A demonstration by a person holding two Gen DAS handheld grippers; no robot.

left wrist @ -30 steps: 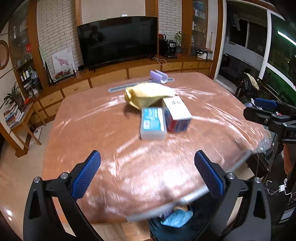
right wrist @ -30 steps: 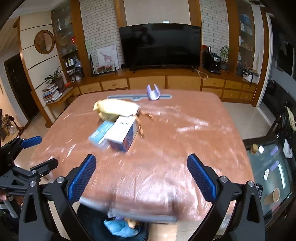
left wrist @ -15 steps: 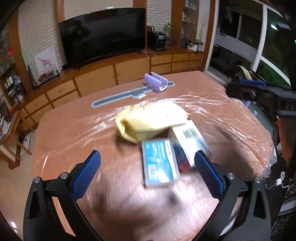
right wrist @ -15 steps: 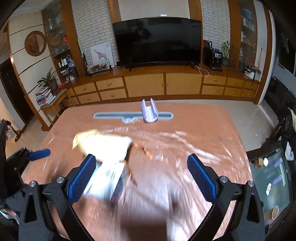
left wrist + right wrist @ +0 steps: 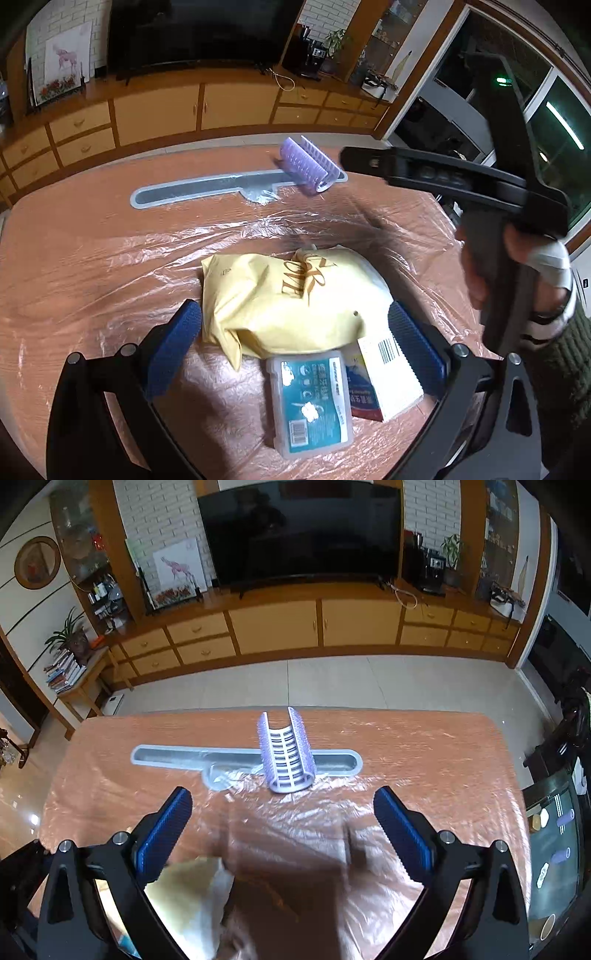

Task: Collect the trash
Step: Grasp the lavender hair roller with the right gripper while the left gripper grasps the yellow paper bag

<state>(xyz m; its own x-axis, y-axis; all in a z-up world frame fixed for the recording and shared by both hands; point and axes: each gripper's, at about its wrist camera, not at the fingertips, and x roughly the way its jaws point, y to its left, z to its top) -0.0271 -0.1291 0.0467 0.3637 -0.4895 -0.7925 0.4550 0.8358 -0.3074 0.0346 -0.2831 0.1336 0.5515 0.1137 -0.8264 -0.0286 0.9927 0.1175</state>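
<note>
Both grippers spread wide over the trash pile

The left gripper (image 5: 291, 343) straddles the yellow bag (image 5: 291, 295), jaws wide — likely sized to take it; two boxes (image 5: 343, 387) lie just nearer than the bag, while the right gripper (image 5: 280, 830), empty, hovers beyond it.

Both tools share one build. The left gripper (image 5: 295, 345) has matte black arms shaped as open triangular frames, each tipped with a blue ribbed pad (image 5: 173, 349), and silver round screw heads (image 5: 74, 357) sit along the arms. The right gripper (image 5: 282, 834) matches it: black frames, blue grooved pads (image 5: 402, 834), silver screws (image 5: 442, 836). In the left wrist view, the right tool's black body carries a green light (small, near its far end). The person's right hand (image 5: 517, 266) wears a white-and-black striped cuff (image 5: 554, 295) under a dark green ribbed sleeve (image 5: 561, 354).
</note>
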